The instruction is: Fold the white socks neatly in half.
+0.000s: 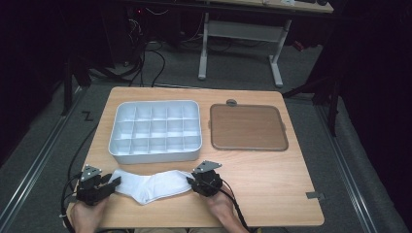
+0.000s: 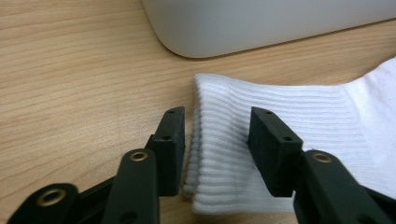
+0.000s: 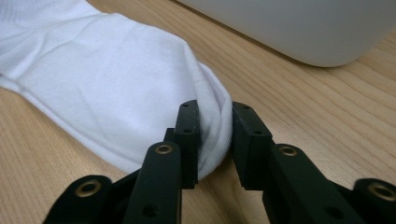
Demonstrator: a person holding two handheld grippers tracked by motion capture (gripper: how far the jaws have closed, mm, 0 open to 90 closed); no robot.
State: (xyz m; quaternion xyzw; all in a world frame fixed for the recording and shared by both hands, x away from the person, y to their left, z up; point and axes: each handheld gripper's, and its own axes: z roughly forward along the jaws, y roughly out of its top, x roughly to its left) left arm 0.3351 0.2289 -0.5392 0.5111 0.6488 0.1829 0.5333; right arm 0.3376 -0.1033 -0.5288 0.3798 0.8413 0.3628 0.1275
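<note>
Two grippers at either end of a white sock on the worktop

The left gripper (image 2: 217,140) has its jaws straddling the ribbed cuff of the white sock (image 1: 150,185); one pad sits at the cuff's edge and the other rests on the ribbing, but I cannot tell whether they press on it. The right gripper (image 3: 215,140) has its jaws clenched on the sock's toe, the cloth bunched between the pads. In the high view the sock lies flat between the two, the left gripper (image 1: 112,182) at its 9 o'clock end and the right gripper (image 1: 191,180) at its 3 o'clock end. A white compartment tray (image 1: 154,156) stands just beyond at 12 o'clock, with a brown lid (image 1: 248,127) beside it toward 2 o'clock.
</note>
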